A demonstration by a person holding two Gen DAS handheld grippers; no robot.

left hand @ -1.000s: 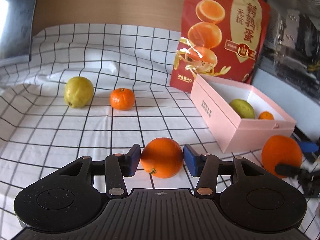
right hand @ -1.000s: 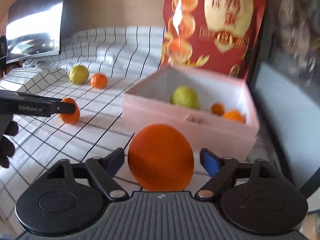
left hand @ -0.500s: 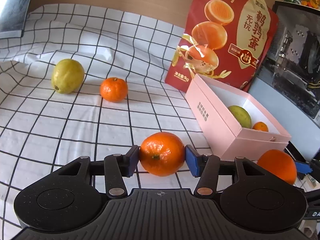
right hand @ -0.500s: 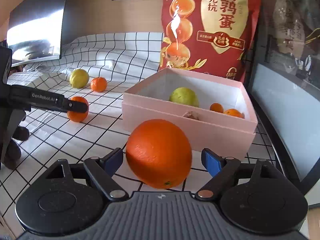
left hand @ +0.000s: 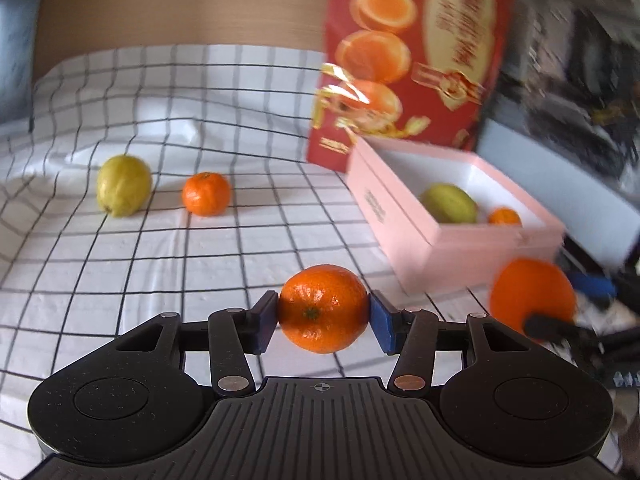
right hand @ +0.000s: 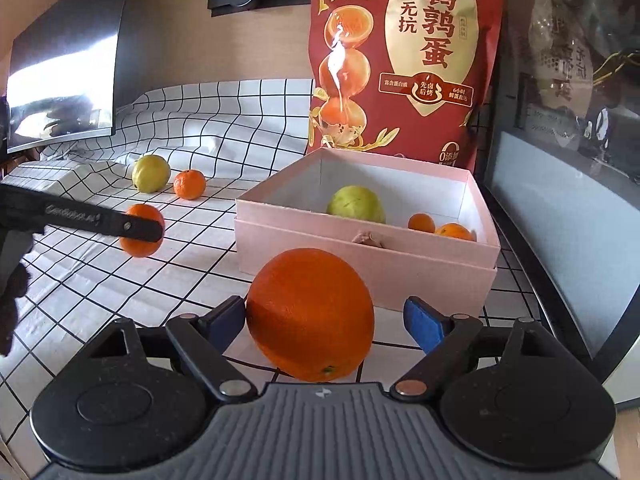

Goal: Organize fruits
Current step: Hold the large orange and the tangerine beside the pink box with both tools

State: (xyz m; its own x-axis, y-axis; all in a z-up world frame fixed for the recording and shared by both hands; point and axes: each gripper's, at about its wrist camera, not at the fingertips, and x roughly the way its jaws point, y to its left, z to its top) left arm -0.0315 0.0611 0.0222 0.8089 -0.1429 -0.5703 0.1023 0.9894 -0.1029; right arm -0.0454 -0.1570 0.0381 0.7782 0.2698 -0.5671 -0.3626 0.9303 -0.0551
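Tangerine (left hand: pixel 322 308) clamped in left jaws, right jaws apart around big orange (right hand: pixel 310 314), right view alone showing gap.

The left hand-held gripper (left hand: pixel 323 322) has a black ribbed body, two round black discs and blue pads on black fingers with silver and copper rivets. The right hand-held gripper (right hand: pixel 325 322) looks the same. Seen from the side, one black finger (right hand: pixel 138 229) carries pale lettering.
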